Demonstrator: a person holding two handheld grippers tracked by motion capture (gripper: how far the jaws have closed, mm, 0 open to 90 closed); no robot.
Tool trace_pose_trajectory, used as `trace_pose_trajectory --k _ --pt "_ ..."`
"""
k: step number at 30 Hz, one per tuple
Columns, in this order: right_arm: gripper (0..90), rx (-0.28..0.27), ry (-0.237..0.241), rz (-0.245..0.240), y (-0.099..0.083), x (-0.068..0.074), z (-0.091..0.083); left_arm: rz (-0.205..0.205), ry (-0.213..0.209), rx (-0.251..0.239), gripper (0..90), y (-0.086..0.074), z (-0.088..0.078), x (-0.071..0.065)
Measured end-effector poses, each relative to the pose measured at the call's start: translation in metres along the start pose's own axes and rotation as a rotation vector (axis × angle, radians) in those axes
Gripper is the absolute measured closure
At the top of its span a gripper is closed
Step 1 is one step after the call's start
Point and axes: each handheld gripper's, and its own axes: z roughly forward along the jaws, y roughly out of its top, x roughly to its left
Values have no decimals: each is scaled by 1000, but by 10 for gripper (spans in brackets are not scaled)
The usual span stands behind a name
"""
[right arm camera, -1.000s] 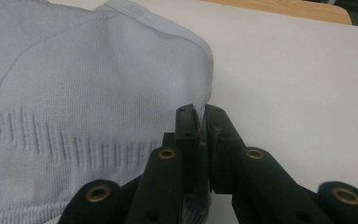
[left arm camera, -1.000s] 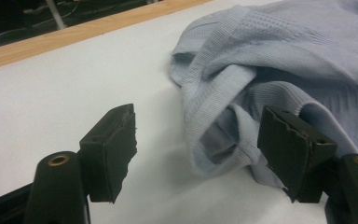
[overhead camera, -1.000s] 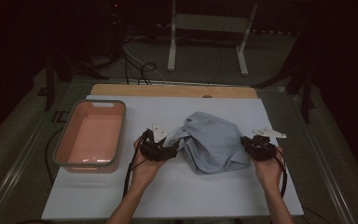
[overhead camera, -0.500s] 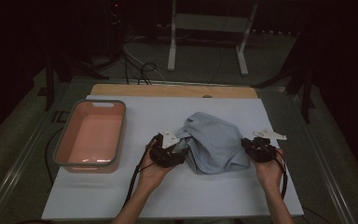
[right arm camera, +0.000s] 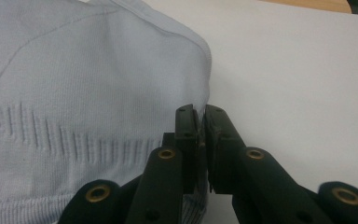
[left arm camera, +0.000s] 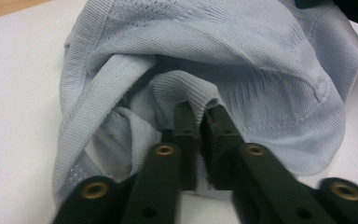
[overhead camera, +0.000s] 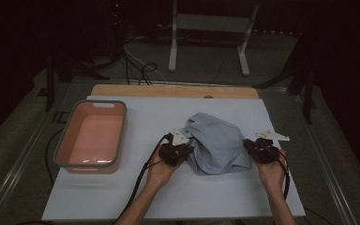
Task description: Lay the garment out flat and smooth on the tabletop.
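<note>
Garment: light blue ribbed knit top (overhead camera: pixel 215 144), crumpled in a heap on the white table sheet (overhead camera: pixel 168 197), right of centre, between the two grippers.
Left gripper: (overhead camera: pixel 183 149) at the garment's left edge; its jaws have just been closing and are now pressed together on a raised fold of the knit, seen pinched between the pads (left arm camera: pixel 186 126) in the left gripper view.
Right gripper: (overhead camera: pixel 254 149) at the garment's right edge; jaws pressed together, the hem clamped between them in the right gripper view.
Basin: salmon-pink plastic tub with grey rim (overhead camera: pixel 61 150), on the sheet's left side, well apart from the garment.
Hands: both forearms enter from the bottom edge.
</note>
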Motion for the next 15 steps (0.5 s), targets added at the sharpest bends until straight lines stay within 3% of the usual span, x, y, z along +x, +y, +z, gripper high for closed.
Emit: trace_pose_trajectory --k 5,8,15 --pt "851 -12 -16 15 0 -5 -3 3 17 -24 876 0 -11 0" --pt "854 -25 -18 53 -2 -13 -9 -1 15 -48 877 0 -23 0" --pt "784 -13 3 33 -5 -11 -12 -4 17 -50 876 -6 -35 1"
